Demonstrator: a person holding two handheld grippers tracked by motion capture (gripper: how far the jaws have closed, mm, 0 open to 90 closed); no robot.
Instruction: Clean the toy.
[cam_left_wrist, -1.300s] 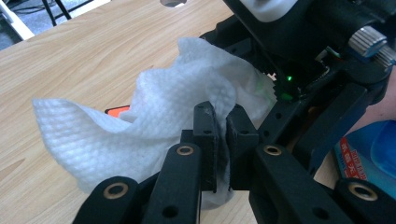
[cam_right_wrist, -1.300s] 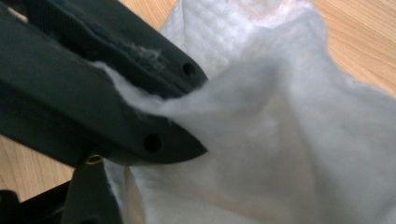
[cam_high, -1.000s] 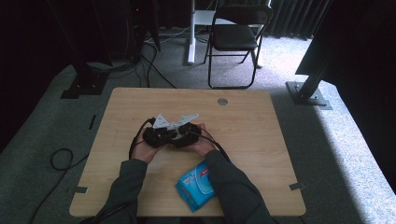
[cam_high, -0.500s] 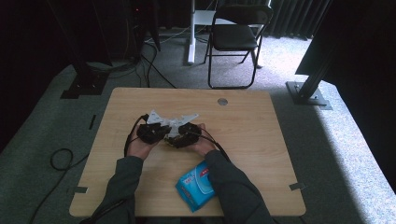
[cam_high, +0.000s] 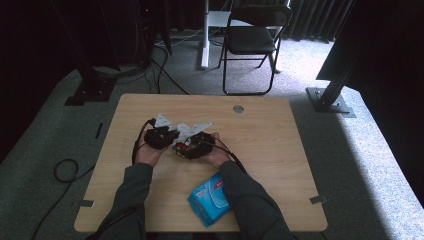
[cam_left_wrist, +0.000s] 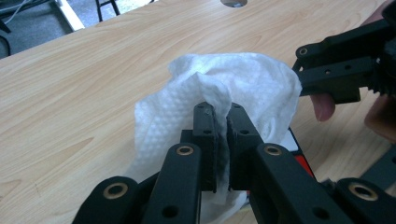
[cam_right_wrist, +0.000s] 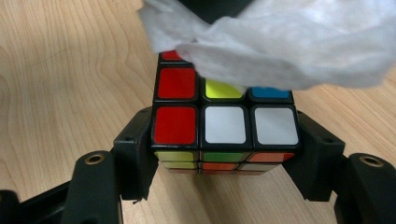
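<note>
Cube level in right tool

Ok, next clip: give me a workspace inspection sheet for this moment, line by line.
Surface: wooden table, bare around the work.
Job's things: puzzle cube clamped between the right jaws; white wipe draped over its top.
Clutter: blue wipes packet near the front edge.
Grippers: left gripper shut on the wipe; right gripper shut on the cube.
Cables: black cable loops by the left hand; more on the floor.
Surroundings: folding chair, carpet, dark curtains.
</note>
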